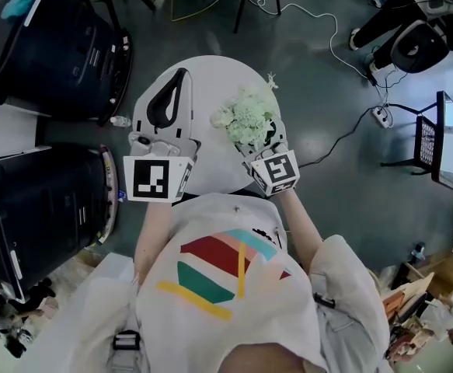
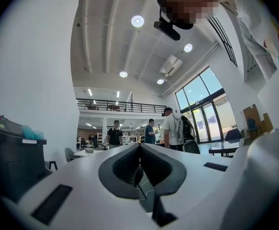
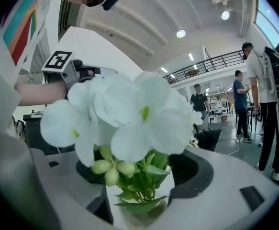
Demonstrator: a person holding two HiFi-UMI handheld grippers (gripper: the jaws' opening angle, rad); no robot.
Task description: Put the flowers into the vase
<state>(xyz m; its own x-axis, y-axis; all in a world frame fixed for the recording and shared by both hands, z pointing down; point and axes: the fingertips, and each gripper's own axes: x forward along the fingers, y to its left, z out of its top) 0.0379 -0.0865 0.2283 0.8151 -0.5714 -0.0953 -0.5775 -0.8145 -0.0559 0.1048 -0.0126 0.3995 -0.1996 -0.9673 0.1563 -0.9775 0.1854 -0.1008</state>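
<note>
Nearest to us are two marker cubes [image 1: 156,179], one on each gripper. Our left gripper [image 2: 139,147] is closed, its two jaws meeting at the tips with nothing between them, and it sits over the left side of the one round white table [image 1: 210,76]. Our right gripper [image 3: 137,169] is open. Its two jaws stand apart on either side of a single bunch of flowers [image 3: 139,109], and the pads are clear of the stems. We count three pale green buds [image 3: 111,169] under the white blossoms. The green stems run down into one clear vase [image 3: 139,217] that sits low between the jaws, over the right side of the table. We cannot tell whether the vase touches either jaw.

Beyond the table's left edge, two large black cases [image 1: 55,45] sit on the floor, one beside the other. Far across the hall we see three people [image 3: 239,97] standing.
</note>
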